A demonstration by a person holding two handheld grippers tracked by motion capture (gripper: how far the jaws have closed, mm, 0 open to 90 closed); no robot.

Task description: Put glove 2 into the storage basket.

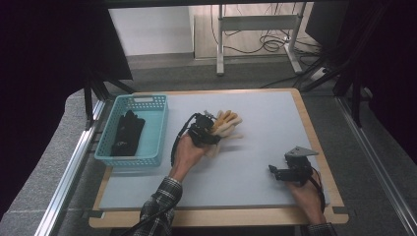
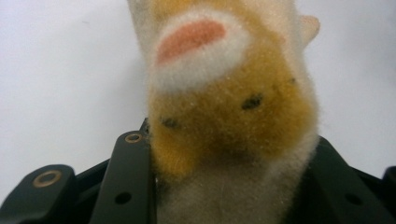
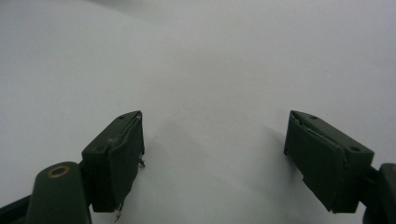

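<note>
Starting at the left, we see the blue basket (image 1: 133,129) with a black glove (image 1: 127,132) lying in it, off to the left of our left gripper (image 1: 210,129) and close by. That gripper has its jaws partly closed and pressed on the cuff end of a furry tan-and-white glove (image 1: 227,125); in the left gripper view the pile of the furry glove (image 2: 233,116) bulges between the two black jaws and its pink paw pad sits just beyond the fingertips (image 2: 133,154). The glove's long axis runs straight on from the jaws, its stubby fingers pointing away to the right and clear of the basket. So we judge that the coming move turns on this: the basket lies on the opposite side from the way the glove hangs out, and the left hand is far the nearer to it. At the right, our right gripper (image 1: 278,173) rests near the table (image 1: 265,113) edge, well apart from the glove, jaws wide and empty over bare white surface.
</note>
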